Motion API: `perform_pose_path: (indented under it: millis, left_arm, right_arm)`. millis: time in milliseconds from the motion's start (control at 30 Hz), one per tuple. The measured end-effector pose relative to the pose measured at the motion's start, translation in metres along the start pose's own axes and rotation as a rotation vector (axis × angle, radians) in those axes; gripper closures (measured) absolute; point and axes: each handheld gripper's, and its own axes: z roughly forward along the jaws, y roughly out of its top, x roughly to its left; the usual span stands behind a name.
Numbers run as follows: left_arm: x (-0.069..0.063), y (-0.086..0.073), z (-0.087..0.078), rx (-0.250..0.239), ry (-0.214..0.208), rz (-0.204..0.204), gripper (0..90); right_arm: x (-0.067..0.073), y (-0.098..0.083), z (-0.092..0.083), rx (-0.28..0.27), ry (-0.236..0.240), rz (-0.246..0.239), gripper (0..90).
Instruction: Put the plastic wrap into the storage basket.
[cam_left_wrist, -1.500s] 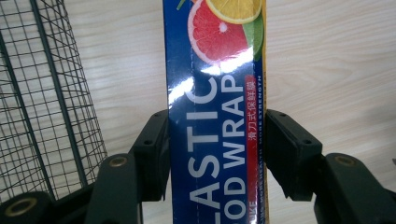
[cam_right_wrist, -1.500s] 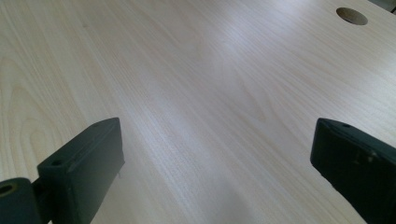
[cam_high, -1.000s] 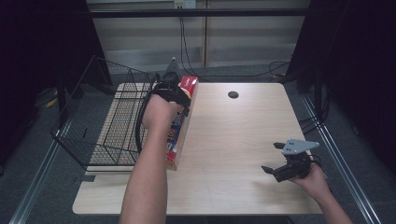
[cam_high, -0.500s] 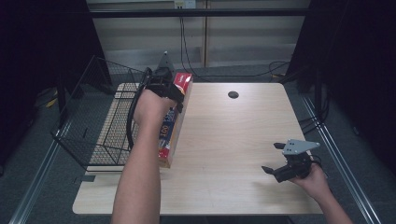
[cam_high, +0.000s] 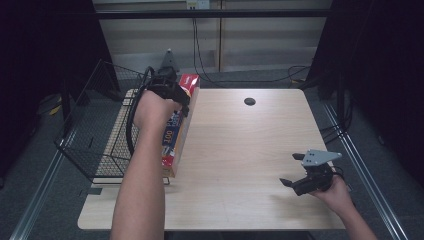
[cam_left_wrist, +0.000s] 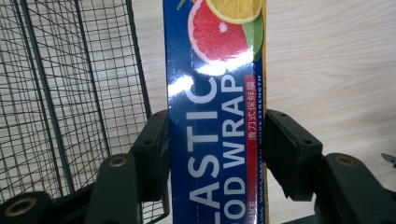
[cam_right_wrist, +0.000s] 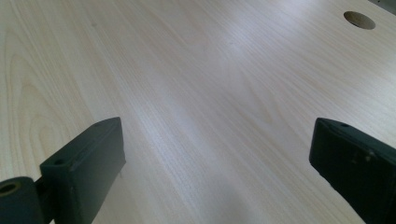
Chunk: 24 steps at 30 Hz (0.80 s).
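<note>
A long blue and red plastic wrap box (cam_high: 176, 132) is held above the table's left edge, beside the wire basket (cam_high: 95, 130). My left gripper (cam_high: 172, 92) is shut on the box near its far end. In the left gripper view the box (cam_left_wrist: 215, 112) fills the gap between both black jaws, with citrus fruit printed at its top. My right gripper (cam_high: 295, 170) rests open near the table's front right, and in the right gripper view its jaws stand wide apart over bare wood (cam_right_wrist: 210, 93).
The black wire basket stands off the table's left side, its mesh (cam_left_wrist: 60, 93) close beside the box. A round cable hole (cam_high: 249, 101) lies at the back of the table (cam_high: 240, 150). Dark curtains flank both sides.
My left gripper has carried the plastic wrap box leftward toward the basket. The right gripper has stayed where it was, still open.
</note>
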Motion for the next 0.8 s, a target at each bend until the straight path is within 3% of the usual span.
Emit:
perform_pose_path:
  millis: [800]
  left_arm:
    - [0.02,0.0,-0.025,0.006,0.014,-0.016,45.6]
  right_arm:
    - [0.0,0.0,0.001,-0.001,0.003,0.001,3.4]
